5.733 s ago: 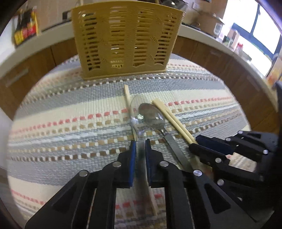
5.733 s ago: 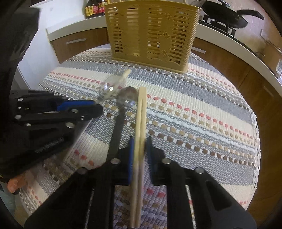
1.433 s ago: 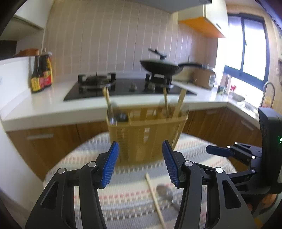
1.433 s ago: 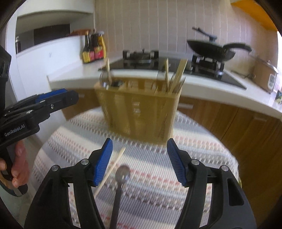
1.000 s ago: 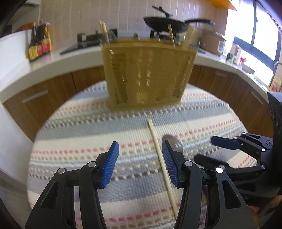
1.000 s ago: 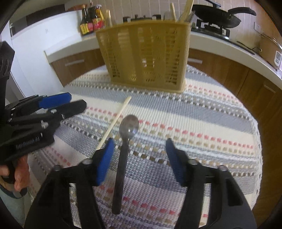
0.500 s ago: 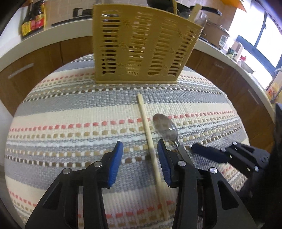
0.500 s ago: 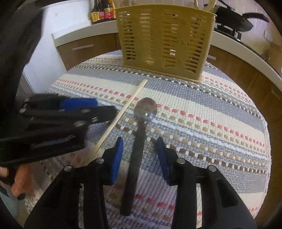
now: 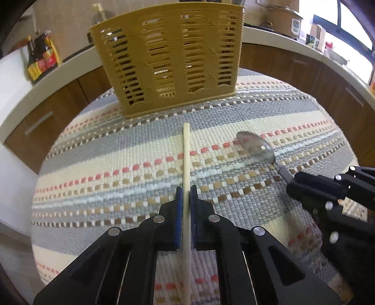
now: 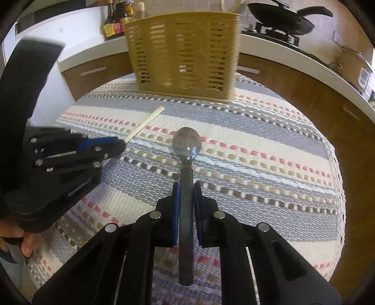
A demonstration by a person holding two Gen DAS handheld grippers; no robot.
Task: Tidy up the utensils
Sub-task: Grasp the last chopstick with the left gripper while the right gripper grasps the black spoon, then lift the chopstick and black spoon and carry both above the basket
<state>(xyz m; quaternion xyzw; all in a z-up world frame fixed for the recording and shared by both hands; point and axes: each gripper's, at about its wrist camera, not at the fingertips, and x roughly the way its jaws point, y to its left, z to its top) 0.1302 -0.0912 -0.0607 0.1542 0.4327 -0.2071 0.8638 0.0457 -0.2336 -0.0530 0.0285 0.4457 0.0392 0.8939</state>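
My left gripper [image 9: 185, 194] is shut on a pale wooden chopstick [image 9: 186, 159] that lies on the striped mat, its tip pointing at the yellow slotted utensil basket [image 9: 168, 56]. My right gripper [image 10: 186, 187] is shut on the dark handle of a metal spoon [image 10: 186, 143], bowl forward on the mat. The basket [image 10: 185, 54] stands at the far side of the table and holds several utensils. The spoon [image 9: 256, 146] and right gripper [image 9: 295, 181] show at the right of the left wrist view; the chopstick [image 10: 145, 124] and left gripper [image 10: 117, 145] show at the left of the right wrist view.
A round table carries the striped woven mat [image 9: 117, 164]. Behind it runs a white counter with sauce bottles [image 9: 39, 61] and a black pan [image 10: 281, 14] on a hob. A rice cooker [image 9: 281, 16] stands at the far right. A hand [image 10: 21, 239] holds the left gripper.
Both grippers were open half a second ago and have come down to the mat. The left one has shut on the chopstick, the right one on the spoon handle.
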